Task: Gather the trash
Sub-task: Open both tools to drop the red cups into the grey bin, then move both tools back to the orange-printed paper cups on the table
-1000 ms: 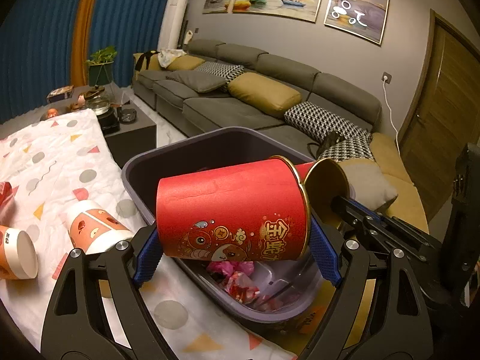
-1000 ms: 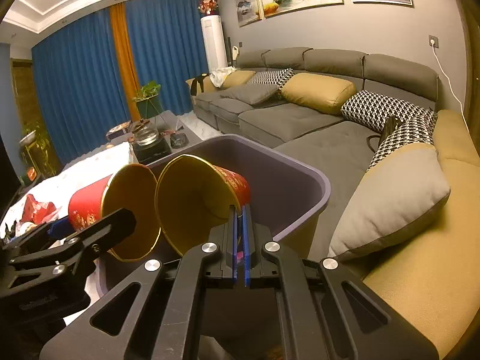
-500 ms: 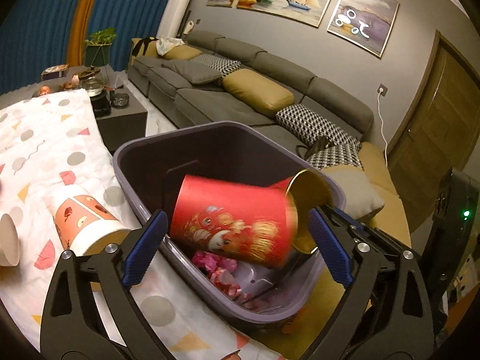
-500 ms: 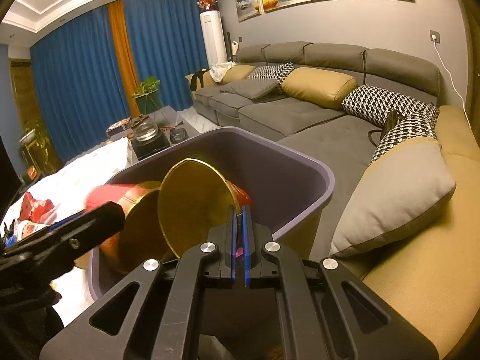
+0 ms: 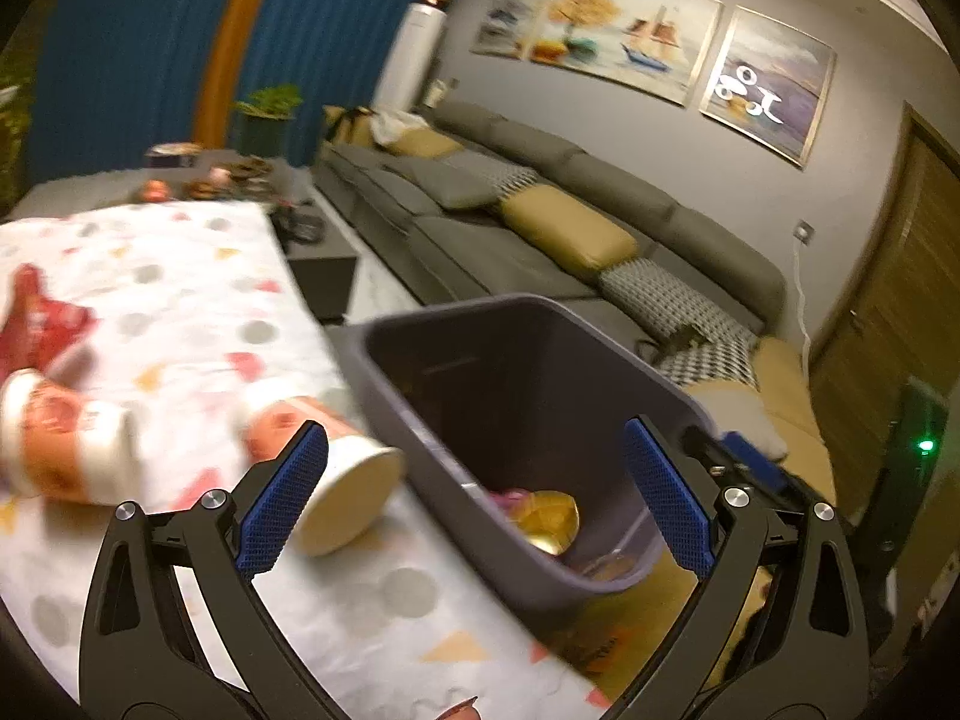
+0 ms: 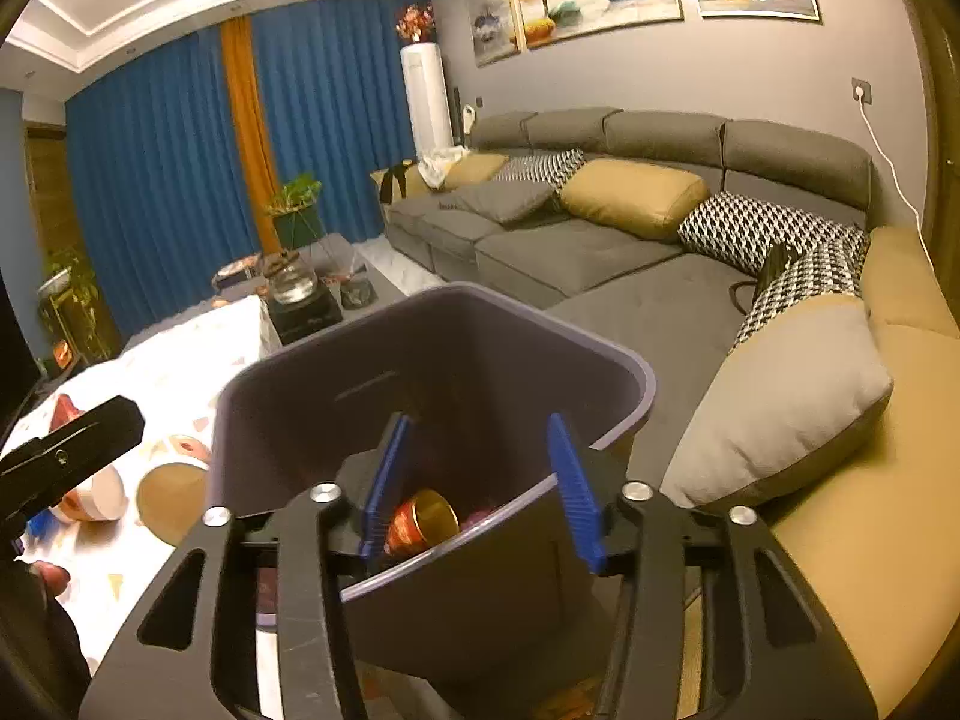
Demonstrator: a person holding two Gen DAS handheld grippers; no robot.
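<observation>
Now both the left gripper (image 5: 474,495) and right gripper (image 6: 480,489) gape empty above the bin (image 6: 624,360).

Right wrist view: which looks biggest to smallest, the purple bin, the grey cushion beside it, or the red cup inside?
1. purple bin, though it sits nearest the camera.
2. grey cushion.
3. red cup, clearly the smallest.

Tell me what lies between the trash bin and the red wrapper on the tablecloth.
Two tipped paper cups lie between the bin and the red wrapper, seen in the left wrist view.
</observation>
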